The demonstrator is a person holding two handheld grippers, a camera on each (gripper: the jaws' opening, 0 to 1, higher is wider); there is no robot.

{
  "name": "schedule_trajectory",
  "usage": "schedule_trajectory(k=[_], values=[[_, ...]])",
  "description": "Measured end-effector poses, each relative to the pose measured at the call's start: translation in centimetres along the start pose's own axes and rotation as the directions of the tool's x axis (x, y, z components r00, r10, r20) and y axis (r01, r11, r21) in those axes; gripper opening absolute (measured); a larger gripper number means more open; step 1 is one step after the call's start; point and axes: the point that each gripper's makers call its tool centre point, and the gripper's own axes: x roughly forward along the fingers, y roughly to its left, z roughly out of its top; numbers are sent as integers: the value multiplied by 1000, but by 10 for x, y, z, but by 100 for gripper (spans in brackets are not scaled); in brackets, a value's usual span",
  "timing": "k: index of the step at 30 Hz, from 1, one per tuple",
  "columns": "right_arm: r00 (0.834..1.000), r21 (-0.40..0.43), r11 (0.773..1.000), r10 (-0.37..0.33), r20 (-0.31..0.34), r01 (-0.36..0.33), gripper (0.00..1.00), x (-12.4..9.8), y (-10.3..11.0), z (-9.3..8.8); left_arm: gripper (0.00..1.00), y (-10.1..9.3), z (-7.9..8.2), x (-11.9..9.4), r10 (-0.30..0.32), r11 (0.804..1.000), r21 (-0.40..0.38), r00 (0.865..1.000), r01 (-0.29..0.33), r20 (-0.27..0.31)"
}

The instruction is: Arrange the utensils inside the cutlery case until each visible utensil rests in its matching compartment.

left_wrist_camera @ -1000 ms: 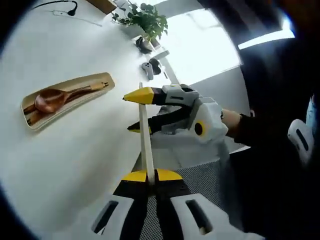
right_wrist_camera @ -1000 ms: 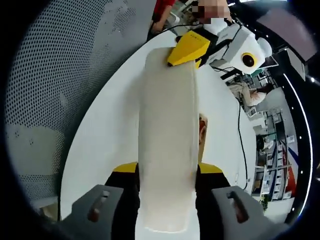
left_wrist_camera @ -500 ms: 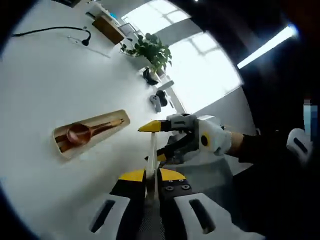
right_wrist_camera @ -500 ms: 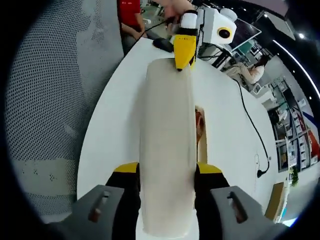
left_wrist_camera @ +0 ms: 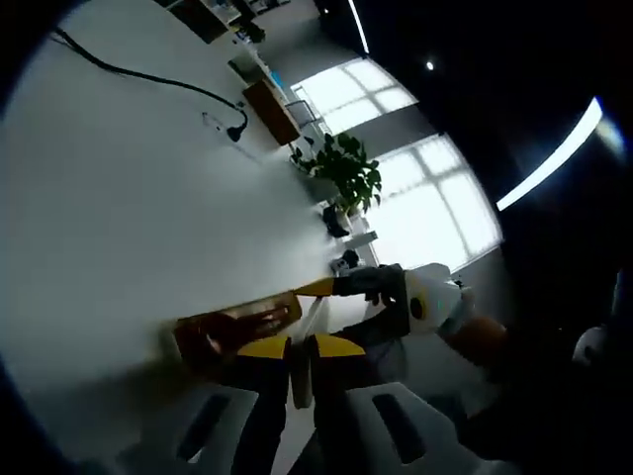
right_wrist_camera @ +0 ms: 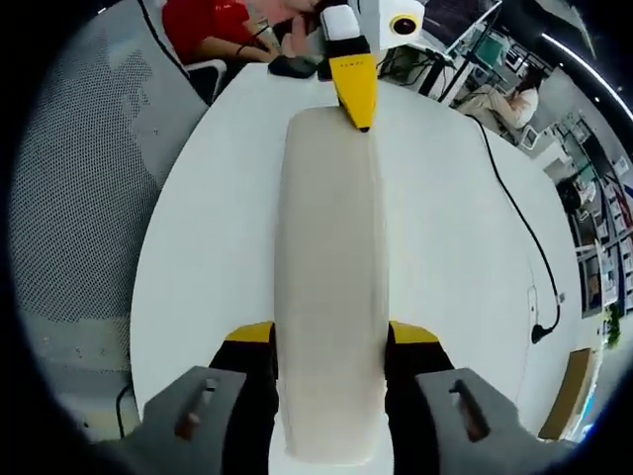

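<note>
Lid of the cutlery case is held between both grippers, off the counter. In right gripper view it runs lengthwise up centre frame, pale and flat, w/ my right gripper clamped across its near end, yellow pads tight on both long edges. Left gripper comes in at top centre, its yellow tip pinched on the lid's far end.

Left gripper view: left gripper at bottom centre, closed on the lid, seen here edge-on as a thin pale strip. Right gripper sits just beyond, right of centre, gripping the other end. Case tray lies low left of centre on the counter, open, w/ brownish utensils inside. Picture is dark and smeared there, so can't tell which utensil is which or how they sit in the compartments. Cable w/ plug upper left, potted plant upper centre by the windows.

Progress, my read: utensils look to be in the tray already, tho matching to compartments can't be confirmed. Lid is not on the case. Left to do, prob: bring lid over the tray, line it up, seat it, then let go w/ both grippers. Late stage, not finished.
</note>
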Motion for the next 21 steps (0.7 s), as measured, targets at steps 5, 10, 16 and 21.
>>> schedule_trajectory(k=[5, 10, 16, 21], values=[[996, 38, 996, 80, -36, -78, 40, 13, -2, -4, 9, 17, 6, 4, 50, 999, -21, 999, -49, 22], [983, 98, 983, 165, -85, -157, 41, 28, 2, -11, 10, 41, 6, 10, 113, 992, -66, 993, -111, 22], [975, 117, 975, 200, -100, -188, 41, 38, 0, -16, 10, 52, 8, 13, 132, 989, -67, 990, -128, 45], [966, 120, 970, 228, -123, -213, 41, 44, 1, -21, 14, 71, 14, 1, 206, 976, -88, 975, -198, 90]])
